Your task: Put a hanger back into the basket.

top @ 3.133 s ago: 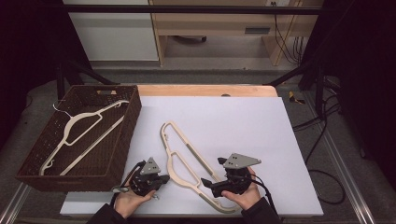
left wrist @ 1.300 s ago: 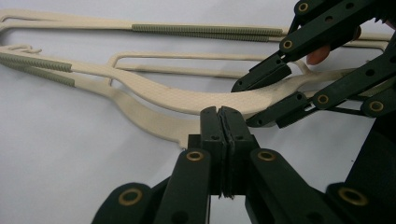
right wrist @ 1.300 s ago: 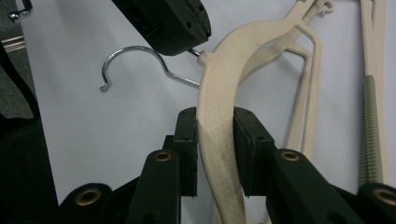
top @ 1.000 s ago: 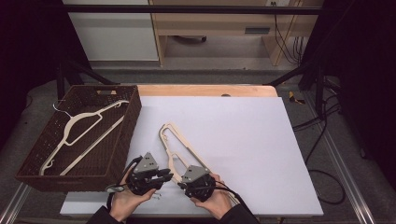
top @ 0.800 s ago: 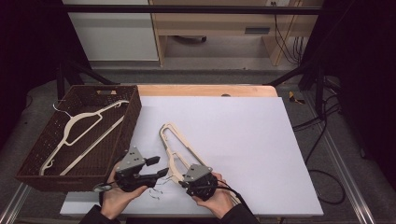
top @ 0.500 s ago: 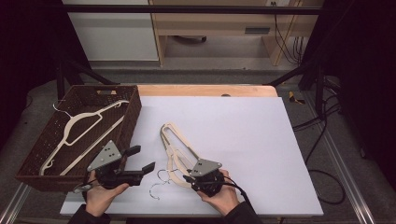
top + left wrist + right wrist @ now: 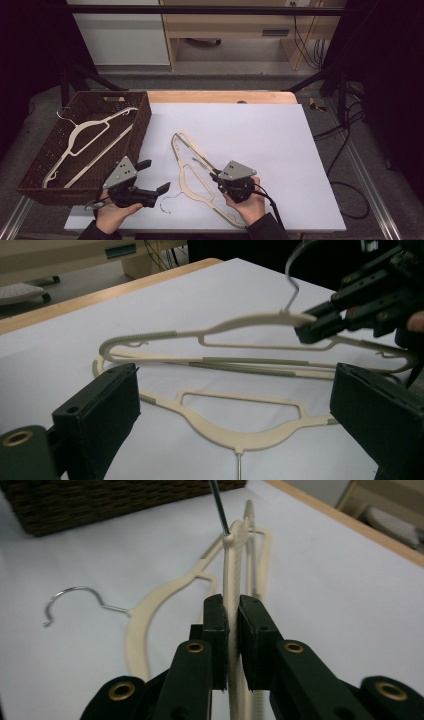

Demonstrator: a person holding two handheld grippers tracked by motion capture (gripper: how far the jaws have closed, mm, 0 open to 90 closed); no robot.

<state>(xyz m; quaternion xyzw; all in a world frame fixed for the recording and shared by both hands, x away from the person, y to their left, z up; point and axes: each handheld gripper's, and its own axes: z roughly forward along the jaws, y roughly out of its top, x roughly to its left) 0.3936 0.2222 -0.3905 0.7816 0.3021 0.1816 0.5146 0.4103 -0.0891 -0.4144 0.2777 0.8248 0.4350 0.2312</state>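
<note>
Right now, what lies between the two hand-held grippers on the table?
In the high view, a cream hanger flat on the white sheet, its wire hook pointing toward the left hand-held gripper.

My two grippers, left (image 7: pixel 152 182) and right (image 7: pixel 218 174), are black, each topped with a grey three-cornered plate. Brass-ringed holes mark their blocky jaws. Black cables trail back; my sleeves are dark.

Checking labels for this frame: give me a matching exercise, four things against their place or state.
Things:
1. left tongs
2. right tongs
3. raised hanger
4. basket hanger

States:
A. clamped on edge, lifted off the sheet
B. lying in the wicker basket
C. jaws wide apart, nothing between them
D. shut on a hanger's arm

Pairs: 1-C, 2-D, 3-A, 4-B
</note>
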